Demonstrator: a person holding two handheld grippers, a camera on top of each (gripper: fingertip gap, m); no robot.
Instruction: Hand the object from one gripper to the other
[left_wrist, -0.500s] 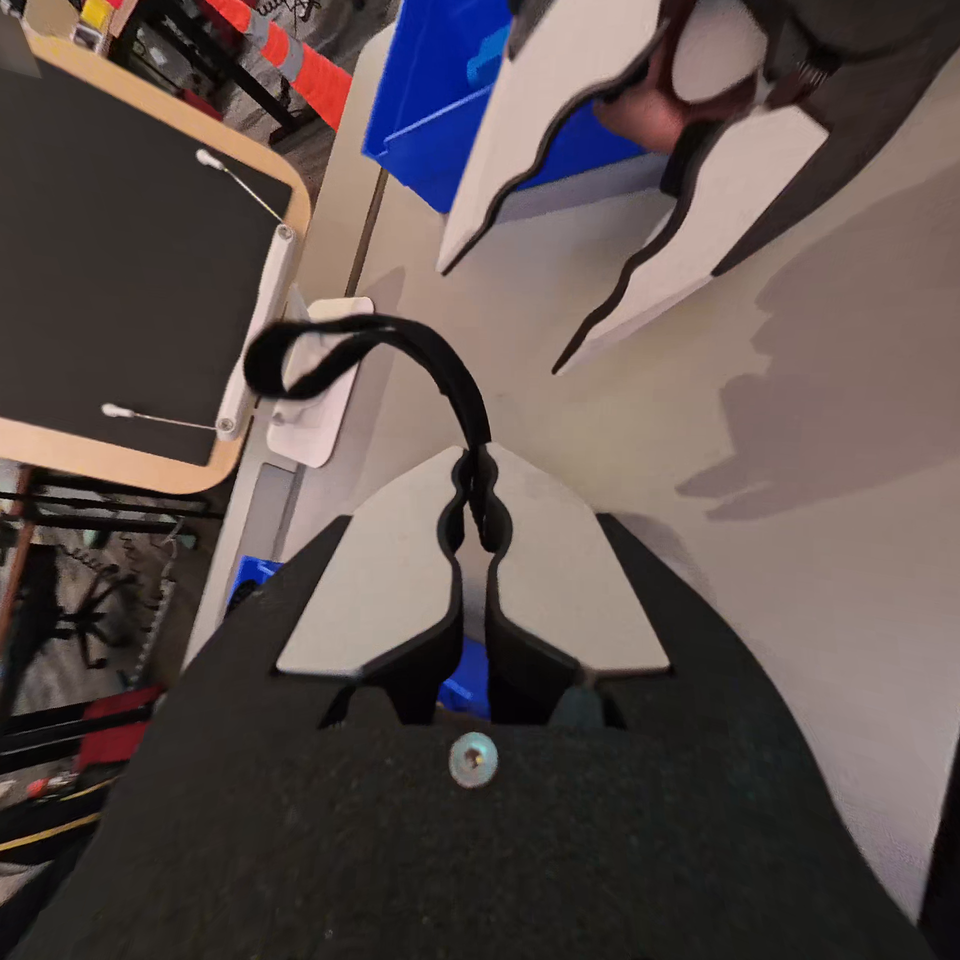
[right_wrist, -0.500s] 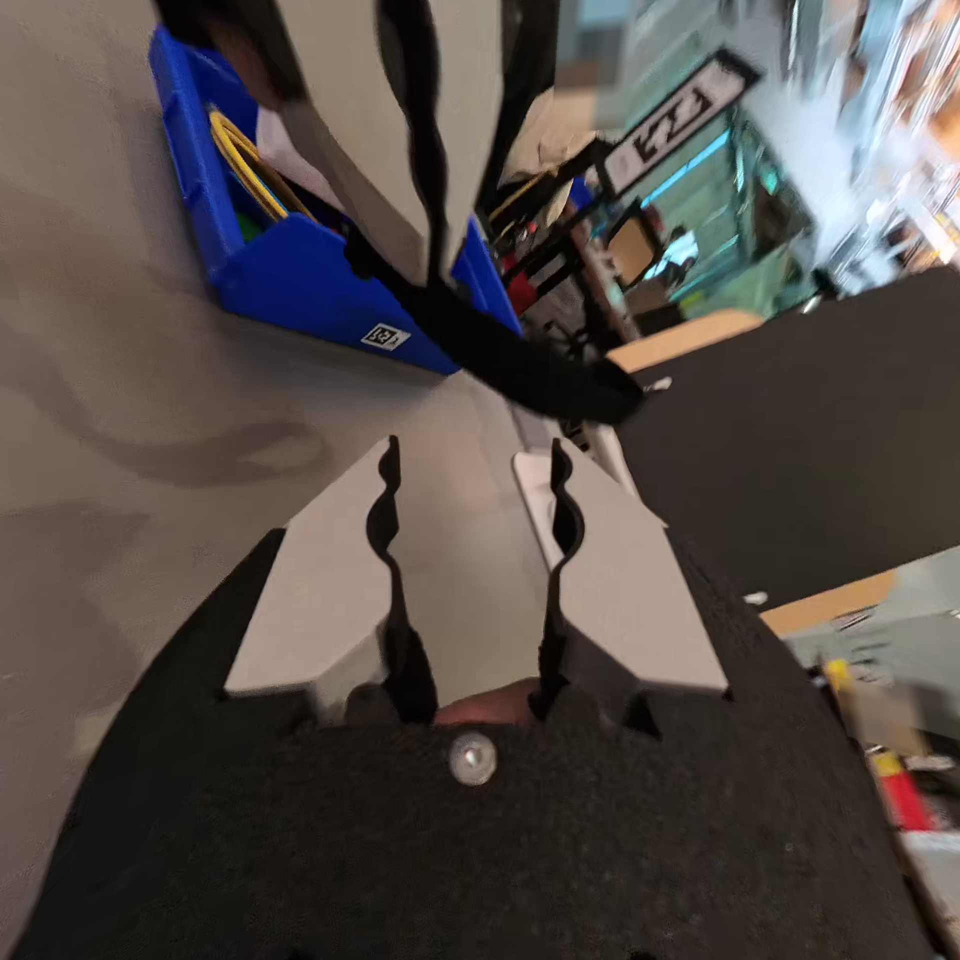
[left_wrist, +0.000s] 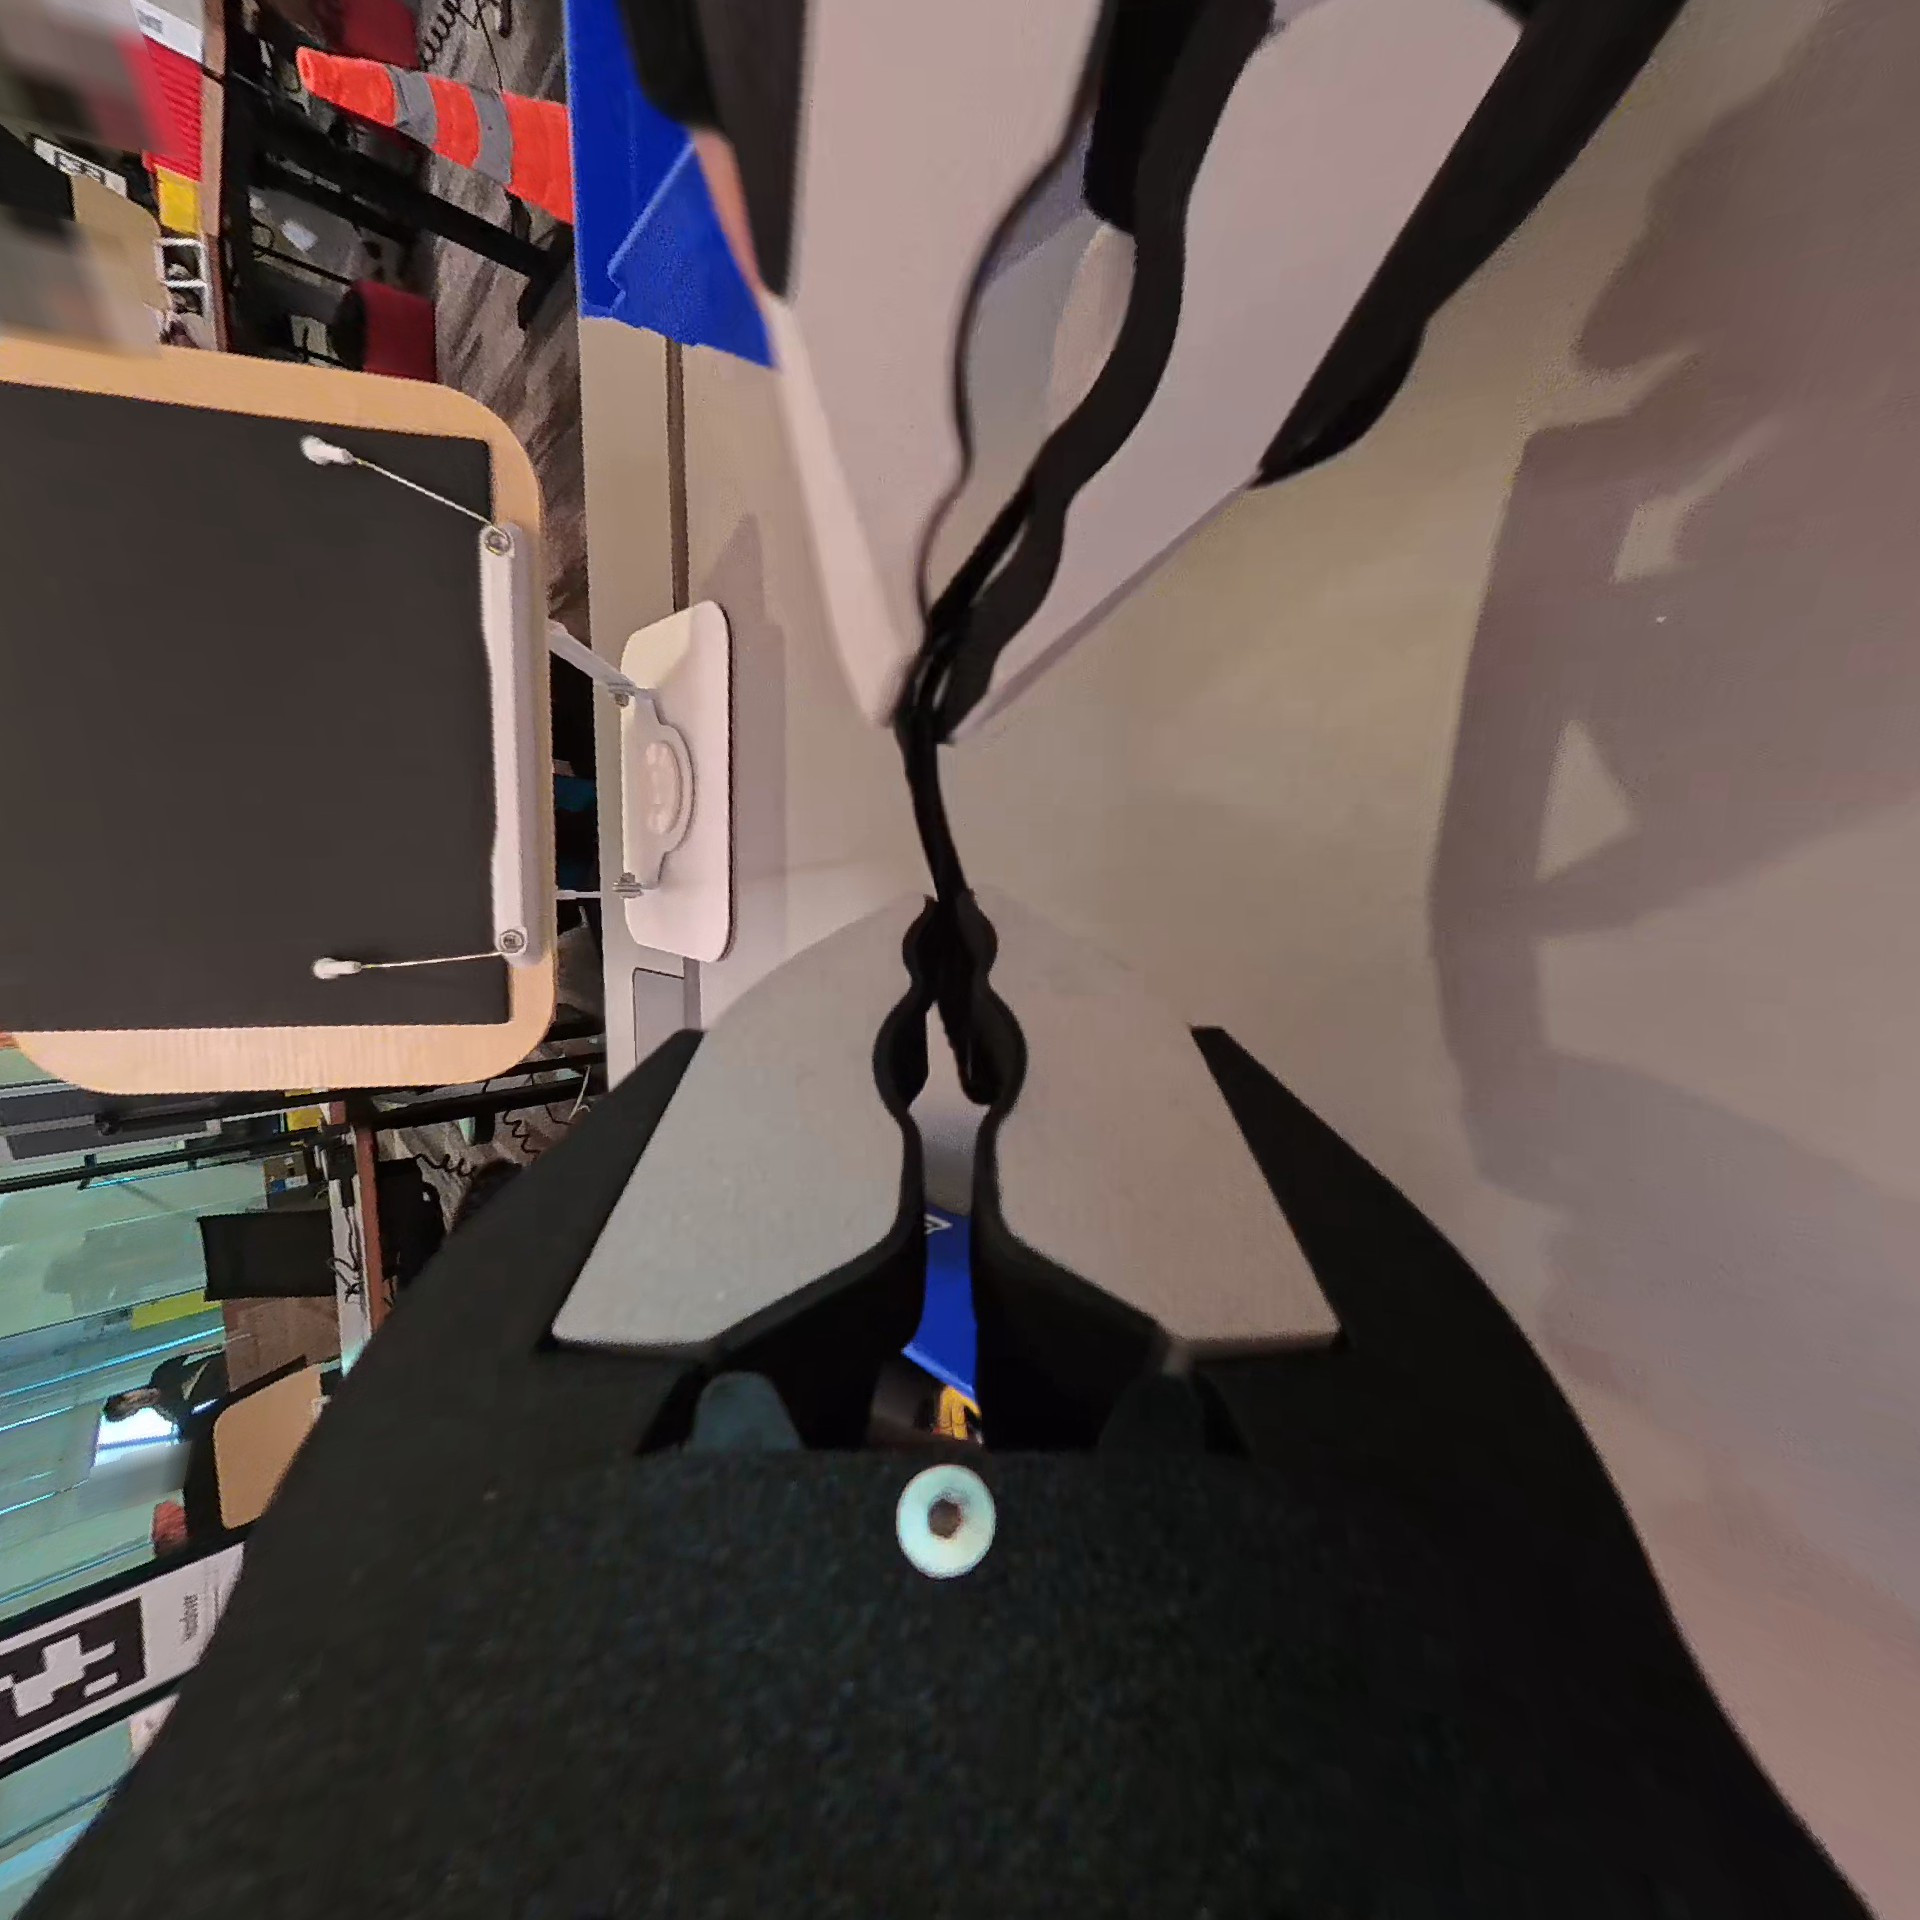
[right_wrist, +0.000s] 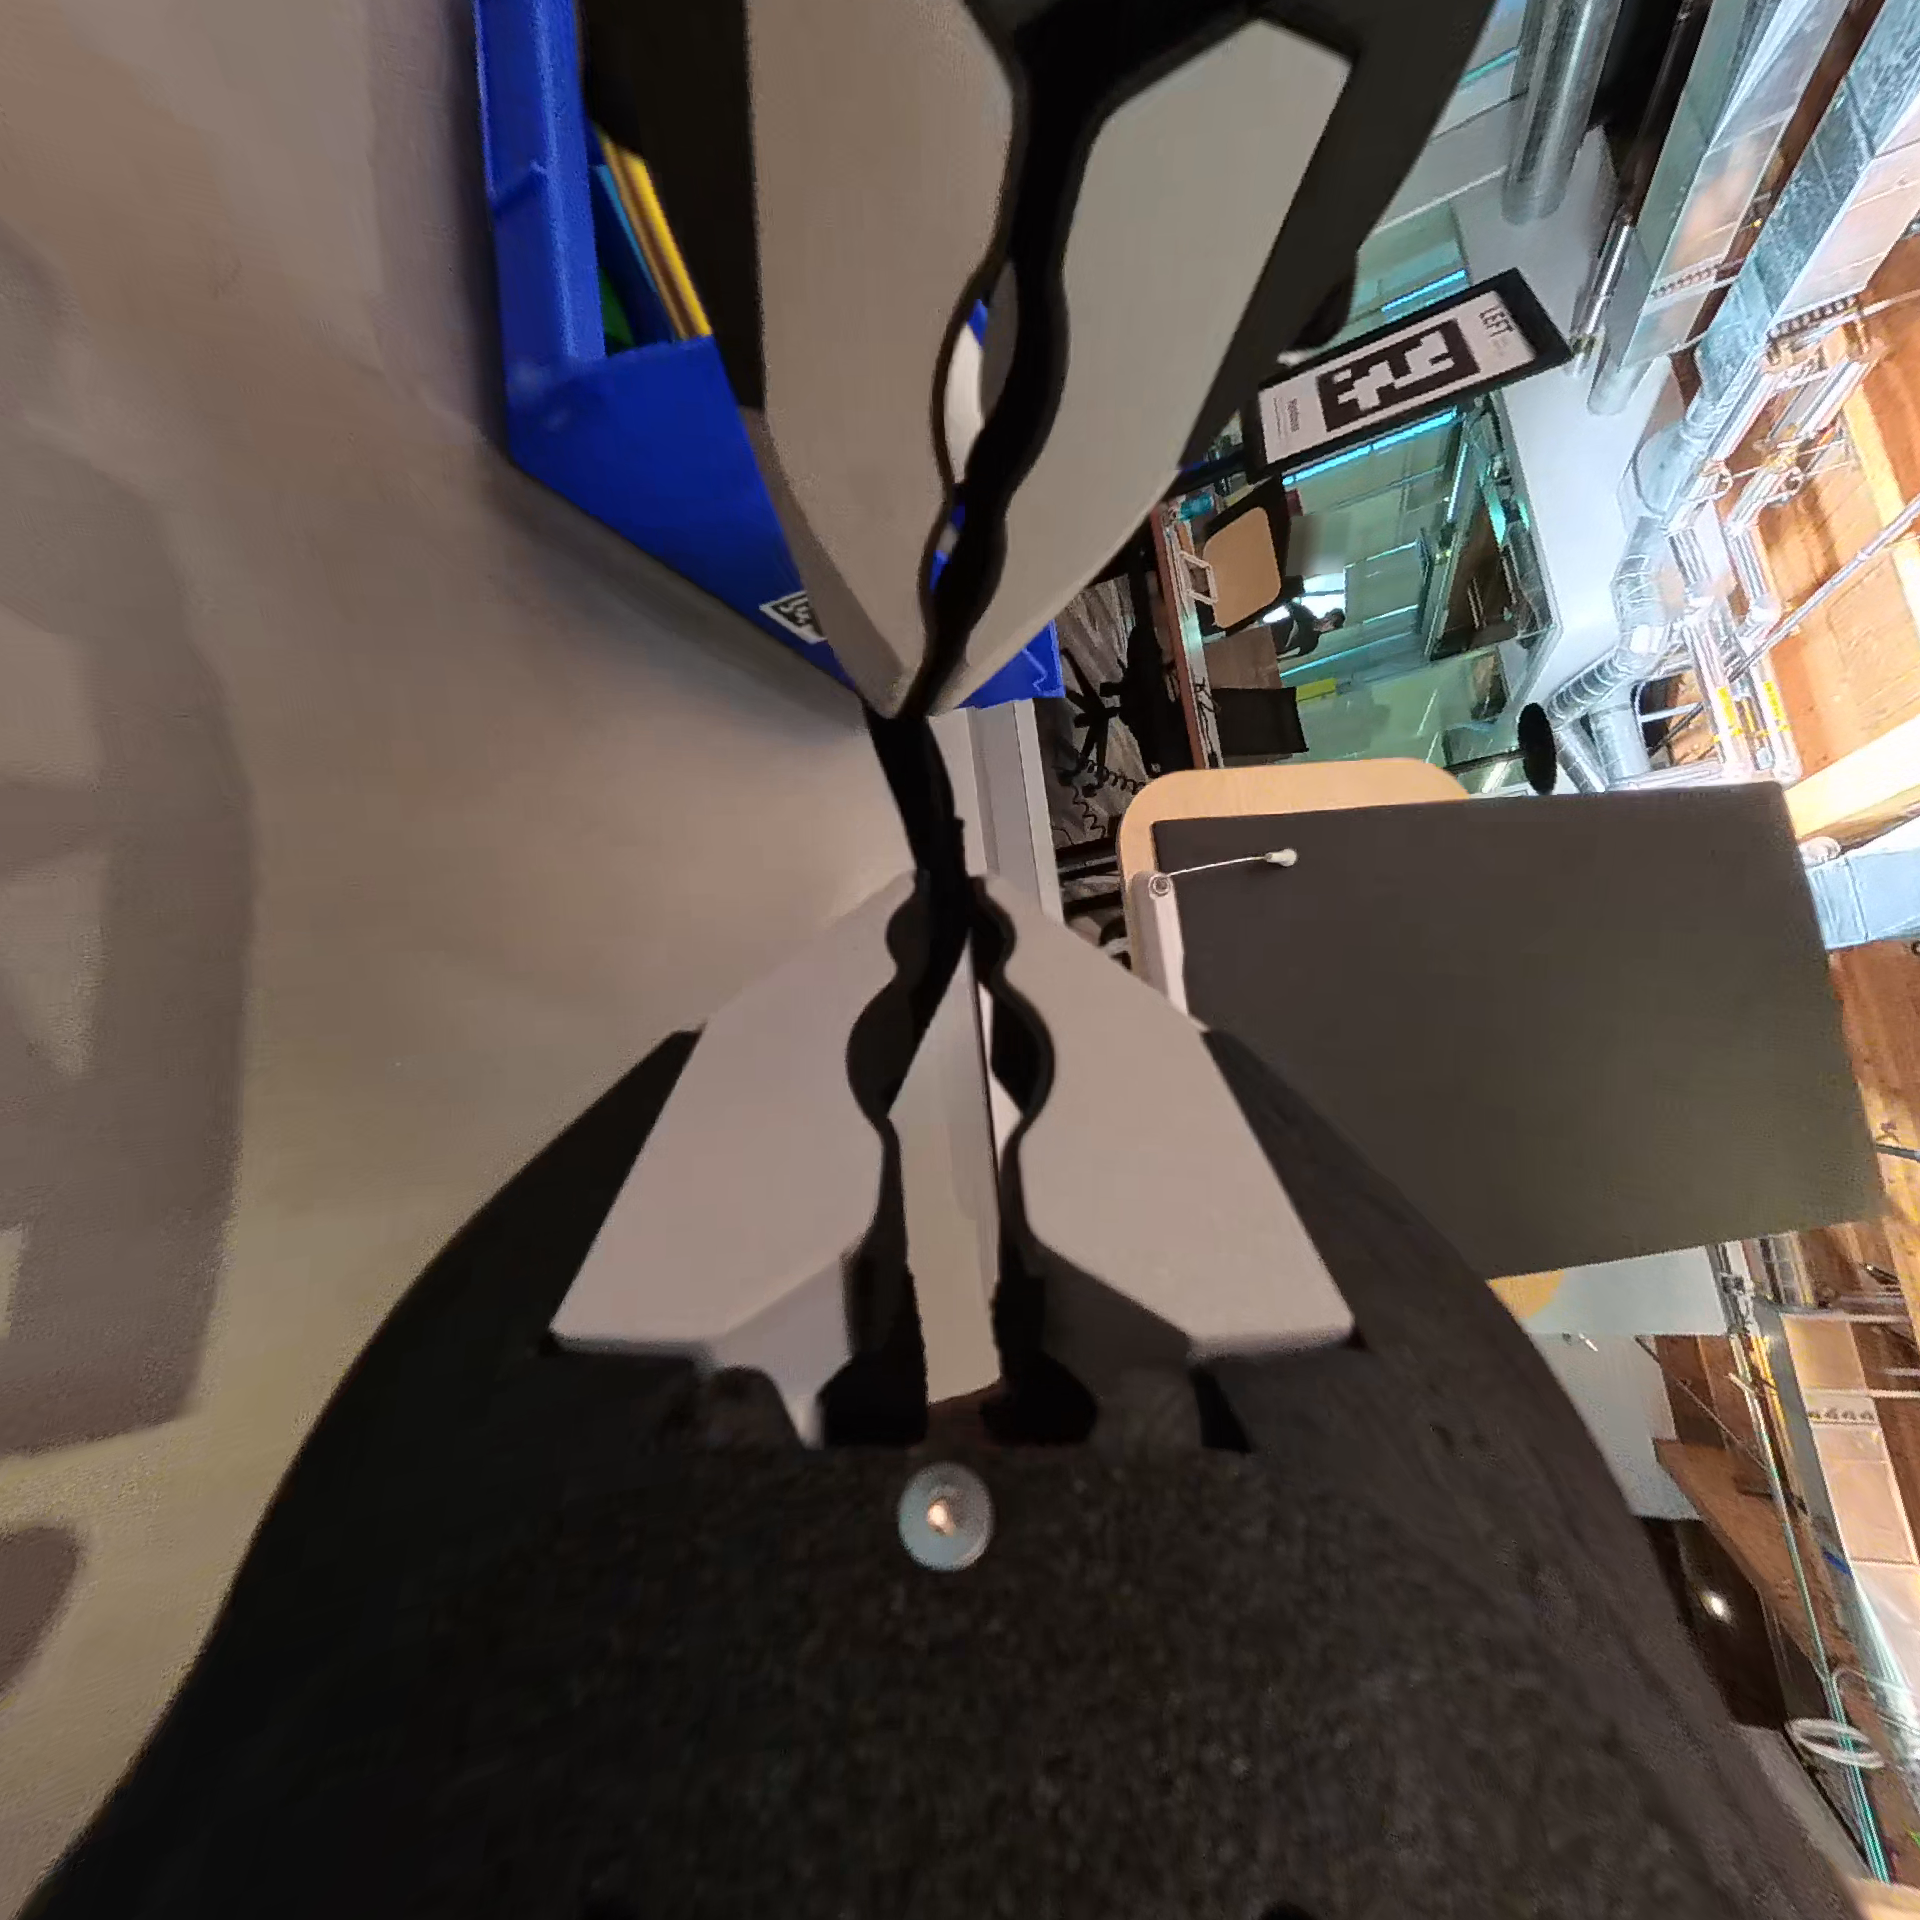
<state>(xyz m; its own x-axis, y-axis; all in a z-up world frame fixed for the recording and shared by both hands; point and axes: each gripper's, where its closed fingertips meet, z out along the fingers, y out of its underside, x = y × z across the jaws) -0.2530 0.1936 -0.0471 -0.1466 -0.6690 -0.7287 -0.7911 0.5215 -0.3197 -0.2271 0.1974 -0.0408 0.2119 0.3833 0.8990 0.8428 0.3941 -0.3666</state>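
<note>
Background: a workshop is seen beyond the worktop (left_wrist: 1299, 831), with a black panel (left_wrist: 239, 717) edged in pale wood, shelving and a red-and-grey striped roll (left_wrist: 457, 114).
Worktop: a pale, matt surface is shown, crossed by grey shadows of the tools.
Blue bin (right_wrist: 634, 457): it is set on the worktop behind the far gripper; yellow and green items are seen inside it.
White plate (left_wrist: 681, 779): a small bracket is fixed at the worktop edge, beside the black panel.
Black strap (left_wrist: 940, 821): it is held above the worktop and stretched between the two grippers, one end in each.
Left gripper (left_wrist: 948, 940): its fingers are pressed together on the near end of the black strap, which is pinched at the tips.
Right gripper (right_wrist: 940, 914): its fingers are drawn close at the tips, and the other end of the black strap is gripped there; a narrow gap is left farther back between the fingers.
Relation: the two grippers are set tip to tip, near each other, and are joined only by the short exposed length of strap.
</note>
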